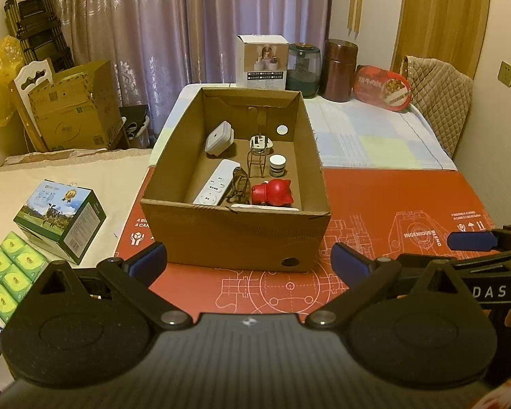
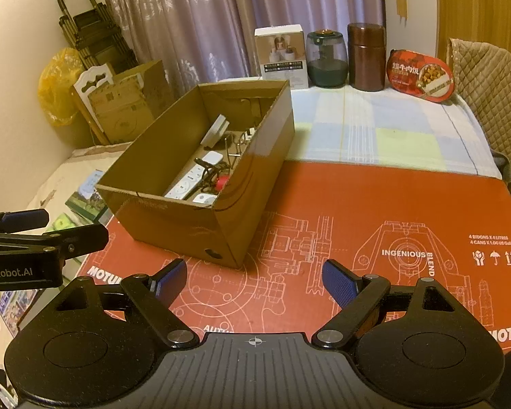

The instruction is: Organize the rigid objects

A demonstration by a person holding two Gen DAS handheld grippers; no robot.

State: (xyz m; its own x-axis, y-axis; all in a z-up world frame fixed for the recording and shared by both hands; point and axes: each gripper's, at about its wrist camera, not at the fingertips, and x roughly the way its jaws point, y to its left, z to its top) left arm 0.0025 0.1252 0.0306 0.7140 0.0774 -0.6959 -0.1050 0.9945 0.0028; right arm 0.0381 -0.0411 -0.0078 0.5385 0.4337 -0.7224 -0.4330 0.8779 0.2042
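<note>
Two claws hang over the red mat (image 1: pixel 374 197), both released, nothing between their pads.

Far left, on the bench: green packs (image 1: pixel 8 272) and a milk carton (image 1: pixel 61 220), well apart from the box.

Left claw (image 1: pixel 248 260): jaws wide, pointed at the near wall of the box (image 1: pixel 235 235). Not touching it.

Box stands on the mat's left part, open-topped. Contents, left to right: white adapter (image 1: pixel 218 138) leaning at the back left; power strip (image 1: pixel 216 182) lying along the floor; dark wire tangle (image 1: pixel 238 187) beside it; wire stand (image 1: pixel 257 160) upright, with a white plug (image 1: pixel 260 143) on top; small jar (image 1: pixel 277 166); red cat figure (image 1: pixel 272 192) near the front right corner.

Right claw (image 2: pixel 253 281): jaws wide, over bare mat, to the right of the box.

Behind, on checked cloth (image 2: pixel 374 129): white carton (image 2: pixel 282 56), glass jar (image 2: pixel 325 59), brown canister (image 2: pixel 366 56), red tin (image 2: pixel 420 76).
</note>
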